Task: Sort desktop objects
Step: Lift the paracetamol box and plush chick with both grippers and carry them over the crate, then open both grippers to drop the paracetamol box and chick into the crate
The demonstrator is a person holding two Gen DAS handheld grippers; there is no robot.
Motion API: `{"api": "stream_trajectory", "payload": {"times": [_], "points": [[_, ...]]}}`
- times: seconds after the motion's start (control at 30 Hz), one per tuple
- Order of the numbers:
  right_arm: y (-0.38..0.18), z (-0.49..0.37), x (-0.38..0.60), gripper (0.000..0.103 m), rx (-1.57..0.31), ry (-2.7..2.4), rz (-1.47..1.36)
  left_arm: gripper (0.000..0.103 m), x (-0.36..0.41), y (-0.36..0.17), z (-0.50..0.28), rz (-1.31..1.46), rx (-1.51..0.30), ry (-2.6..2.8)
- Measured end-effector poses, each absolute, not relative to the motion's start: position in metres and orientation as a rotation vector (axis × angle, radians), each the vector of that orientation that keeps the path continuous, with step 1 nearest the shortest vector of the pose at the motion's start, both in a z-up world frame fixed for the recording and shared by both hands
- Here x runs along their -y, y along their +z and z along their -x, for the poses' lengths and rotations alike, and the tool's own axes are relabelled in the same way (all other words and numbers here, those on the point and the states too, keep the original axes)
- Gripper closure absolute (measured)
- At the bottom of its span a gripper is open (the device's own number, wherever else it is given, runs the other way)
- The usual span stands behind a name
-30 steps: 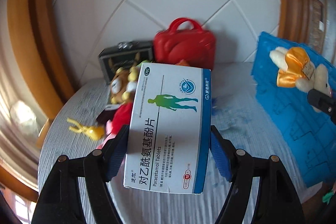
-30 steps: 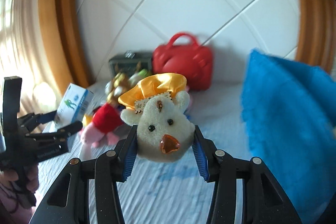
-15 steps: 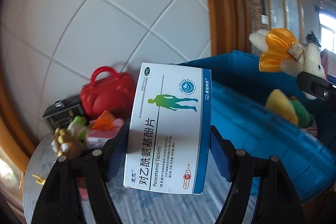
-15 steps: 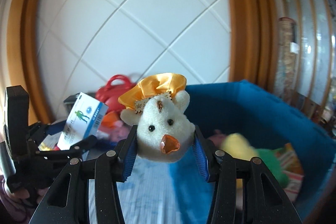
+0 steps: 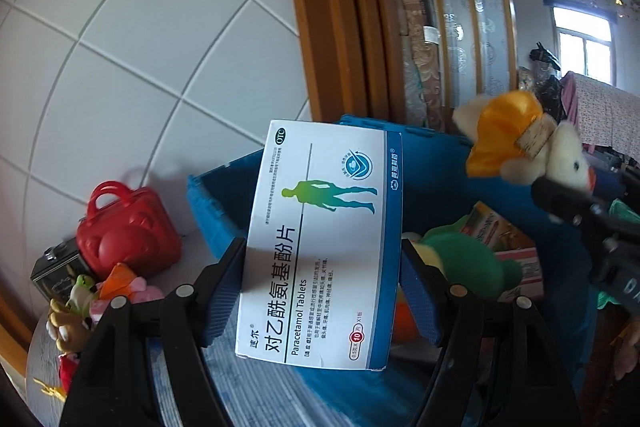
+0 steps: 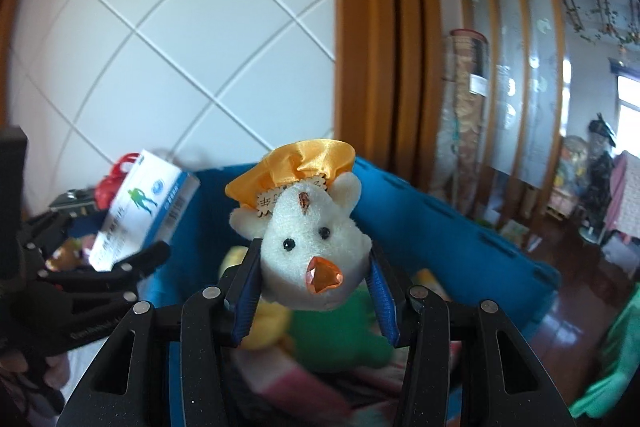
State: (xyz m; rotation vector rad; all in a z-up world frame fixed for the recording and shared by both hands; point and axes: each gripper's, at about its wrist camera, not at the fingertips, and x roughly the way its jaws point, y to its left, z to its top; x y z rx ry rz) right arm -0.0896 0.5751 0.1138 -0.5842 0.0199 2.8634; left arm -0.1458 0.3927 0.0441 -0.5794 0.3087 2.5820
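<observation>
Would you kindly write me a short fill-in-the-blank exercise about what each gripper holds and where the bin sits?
1. The left gripper is shut on a box of ____ tablets.
2. The right gripper is shut on a white plush wearing a ____ hat.
3. The bin beneath the plush is ____ in colour.
4. The small suitcase left of the bin is ____.

Missing words: paracetamol; orange; blue; red
</observation>
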Motion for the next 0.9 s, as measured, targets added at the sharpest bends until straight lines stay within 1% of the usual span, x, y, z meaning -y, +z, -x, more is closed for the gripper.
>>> {"api": "stream_trajectory", "payload": {"times": [0.13, 0.3, 0.63, 0.7, 0.77, 0.9], "points": [[0.101, 0.09, -0.602, 0.055, -0.026, 2.832, 0.645, 0.03, -0.427, 0.045, 0.144, 0.591, -0.357, 2.554], [0.086, 0.089, -0.623, 0.055, -0.044, 2.813, 0.695, 0.03, -0.453, 0.039, 0.141, 0.606, -0.417, 2.519], [0.075, 0.089, -0.632, 0.055, -0.014, 2.781, 0.745, 0.03, -0.472, 0.032, 0.137, 0.641, -0.478, 2.501], [0.074, 0.091, -0.635, 0.054, -0.017, 2.773, 0.753, 0.03, -0.473, 0.032, 0.137, 0.637, -0.484, 2.491], [0.073, 0.092, -0.637, 0.051, -0.018, 2.763, 0.756, 0.029, -0.472, 0.032, 0.135, 0.633, -0.485, 2.488], [0.075, 0.09, -0.638, 0.049, -0.012, 2.75, 0.746, 0.019, -0.469, 0.033, 0.134, 0.617, -0.469, 2.488]]}}
